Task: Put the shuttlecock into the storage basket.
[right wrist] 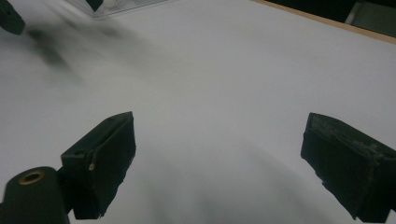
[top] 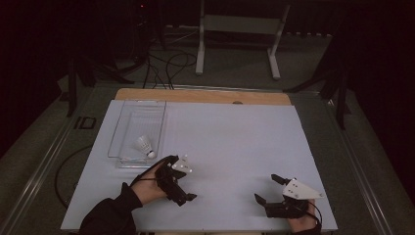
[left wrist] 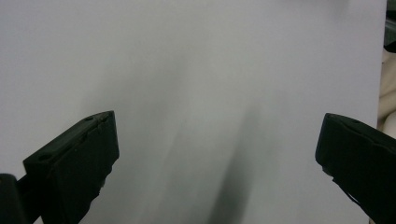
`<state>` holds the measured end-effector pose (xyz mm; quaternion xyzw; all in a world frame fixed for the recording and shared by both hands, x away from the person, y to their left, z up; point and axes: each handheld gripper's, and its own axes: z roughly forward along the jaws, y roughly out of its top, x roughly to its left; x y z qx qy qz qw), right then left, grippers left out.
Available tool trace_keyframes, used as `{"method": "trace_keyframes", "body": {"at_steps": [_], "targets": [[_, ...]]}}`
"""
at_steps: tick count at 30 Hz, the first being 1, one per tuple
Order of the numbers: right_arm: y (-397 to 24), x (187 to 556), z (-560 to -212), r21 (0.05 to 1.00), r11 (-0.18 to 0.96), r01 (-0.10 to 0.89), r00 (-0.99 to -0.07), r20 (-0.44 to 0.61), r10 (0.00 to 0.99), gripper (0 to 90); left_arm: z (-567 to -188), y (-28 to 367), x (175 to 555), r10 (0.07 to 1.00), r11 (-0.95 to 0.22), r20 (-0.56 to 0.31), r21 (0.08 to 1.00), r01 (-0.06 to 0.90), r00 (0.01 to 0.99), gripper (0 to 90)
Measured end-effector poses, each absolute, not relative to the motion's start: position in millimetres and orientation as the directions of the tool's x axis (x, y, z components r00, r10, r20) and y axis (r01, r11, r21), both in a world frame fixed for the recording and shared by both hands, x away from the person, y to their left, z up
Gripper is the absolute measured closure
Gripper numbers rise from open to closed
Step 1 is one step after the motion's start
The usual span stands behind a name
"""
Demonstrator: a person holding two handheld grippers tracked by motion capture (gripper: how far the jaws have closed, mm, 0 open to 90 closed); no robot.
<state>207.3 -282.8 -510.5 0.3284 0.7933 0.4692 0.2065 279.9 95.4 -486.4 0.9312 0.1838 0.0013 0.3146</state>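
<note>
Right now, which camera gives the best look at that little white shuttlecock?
The high view: the shuttlecock lies whole inside the clear tray, feathers and tip visible. The right gripper view catches just a blurred corner of that tray at its top edge. The left gripper view faces bare white tabletop.

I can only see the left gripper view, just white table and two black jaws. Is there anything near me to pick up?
Observer: Yes. A white feathered shuttlecock lies in a clear plastic tray, beyond the left hand-held gripper.
Operator: Is that tray close to my gripper?
Observer: Its near end sits just past the gripper, a little to the left, not touching it.
Operator: Where is the other gripper?
Observer: The right hand-held gripper is at the near right of the white table, jaws spread and empty.
</note>
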Motion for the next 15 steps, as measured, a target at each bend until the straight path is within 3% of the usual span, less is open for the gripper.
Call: {"method": "trace_keyframes", "body": {"at_steps": [15], "targets": [[-282,208,-512,0.878,0.350,0.327,-0.704,-0.021,0.710,10.1,-496,124,262,0.369,-0.682,-0.138,0.632,0.369,0.919,0.2]]}}
